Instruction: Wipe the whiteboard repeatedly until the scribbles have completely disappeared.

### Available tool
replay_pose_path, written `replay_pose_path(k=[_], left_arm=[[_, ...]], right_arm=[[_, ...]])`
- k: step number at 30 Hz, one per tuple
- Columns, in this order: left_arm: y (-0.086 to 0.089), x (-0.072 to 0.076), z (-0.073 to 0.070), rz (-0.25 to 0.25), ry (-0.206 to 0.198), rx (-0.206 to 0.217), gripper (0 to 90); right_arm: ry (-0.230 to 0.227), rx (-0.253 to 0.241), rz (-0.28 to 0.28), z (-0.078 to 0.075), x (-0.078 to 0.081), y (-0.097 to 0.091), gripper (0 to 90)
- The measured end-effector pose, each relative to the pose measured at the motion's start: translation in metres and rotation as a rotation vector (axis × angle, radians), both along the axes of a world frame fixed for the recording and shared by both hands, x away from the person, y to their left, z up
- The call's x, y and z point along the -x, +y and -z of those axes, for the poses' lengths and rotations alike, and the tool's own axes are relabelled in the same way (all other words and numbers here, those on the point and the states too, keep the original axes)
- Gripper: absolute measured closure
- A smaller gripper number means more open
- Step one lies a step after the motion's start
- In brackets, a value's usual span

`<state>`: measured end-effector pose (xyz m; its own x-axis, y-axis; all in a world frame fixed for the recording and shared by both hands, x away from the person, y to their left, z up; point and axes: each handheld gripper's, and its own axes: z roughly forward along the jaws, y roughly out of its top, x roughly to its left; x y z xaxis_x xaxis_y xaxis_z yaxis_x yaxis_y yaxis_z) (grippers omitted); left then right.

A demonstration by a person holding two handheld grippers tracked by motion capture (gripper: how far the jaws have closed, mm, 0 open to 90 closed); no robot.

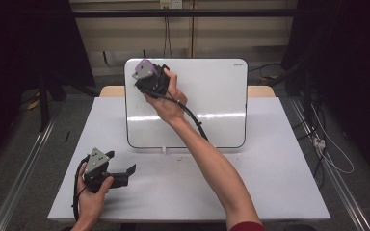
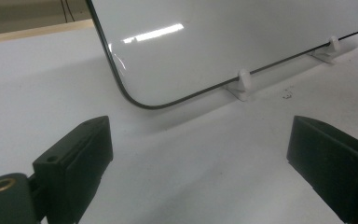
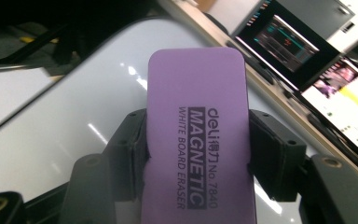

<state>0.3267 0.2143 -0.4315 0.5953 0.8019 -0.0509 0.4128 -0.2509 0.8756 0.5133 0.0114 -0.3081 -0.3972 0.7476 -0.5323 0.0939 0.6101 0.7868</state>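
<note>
A purple whiteboard eraser (image 3: 198, 135), printed "MAGNETIC WHITE BOARD ERASER", sits between the two black jaws of my right gripper (image 3: 198, 144), which is shut on its long sides. In the high view that gripper (image 1: 144, 68) holds the eraser (image 1: 147, 62) at the top left corner of a white whiteboard (image 1: 212, 96). The board stands tilted back on the table. My left gripper (image 1: 121, 162) rests low at the table's front left, open. Its jaws stand wide apart with nothing between them (image 2: 200, 154), facing the board's lower corner (image 2: 214, 42).
The whiteboard stands on small white clip feet (image 2: 242, 84) on a white table (image 1: 270, 183). A black cable (image 1: 195, 118) trails from the right gripper across the board. Lit monitors (image 3: 307, 51) stand beyond the board. Dark floor and rails flank the table.
</note>
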Motion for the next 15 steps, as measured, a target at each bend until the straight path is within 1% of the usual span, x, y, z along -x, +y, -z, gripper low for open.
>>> replay_pose_path(k=[1, 3, 4, 5, 7, 8, 10, 11, 12, 13, 15], left_arm=[[0.0, 0.0, 0.0, -0.001, 0.0, 0.001, 6.6], [0.0, 0.0, 0.0, -0.005, 0.001, 0.002, 6.6], [0.0, 0.0, 0.0, -0.004, 0.002, 0.0, 6.6], [0.0, 0.0, 0.0, 0.001, 0.0, -0.005, 6.6], [0.0, 0.001, -0.001, 0.002, -0.003, -0.001, 6.6], [0.0, 0.001, -0.001, 0.006, -0.002, -0.005, 6.6], [-0.001, 0.0, 0.0, 0.005, -0.001, -0.006, 6.6], [-0.001, 0.001, 0.0, 0.006, -0.001, -0.009, 6.6], [-0.001, 0.001, 0.0, 0.005, -0.001, -0.008, 6.7], [-0.001, 0.001, -0.001, 0.003, -0.004, -0.001, 6.7], [0.0, 0.001, -0.001, -0.001, -0.007, -0.003, 6.6]], right_arm=[[0.005, -0.007, 0.003, -0.004, -0.004, -0.004, 41.5], [0.007, 0.0, 0.002, -0.009, -0.008, -0.006, 41.5], [0.005, 0.006, 0.008, -0.009, -0.009, -0.004, 41.5], [-0.011, 0.023, 0.01, -0.007, -0.007, -0.001, 41.5], [-0.005, 0.046, -0.017, 0.001, -0.001, 0.007, 41.5], [-0.008, 0.067, -0.025, 0.006, 0.003, 0.012, 41.5], [0.004, 0.089, -0.073, 0.018, 0.014, 0.021, 41.5], [0.01, 0.107, -0.098, 0.025, 0.021, 0.026, 41.5], [0.007, 0.121, -0.121, 0.033, 0.028, 0.031, 41.5], [0.004, 0.13, -0.133, 0.04, 0.034, 0.034, 41.5], [0.012, 0.122, -0.154, 0.05, 0.043, 0.036, 41.5]])
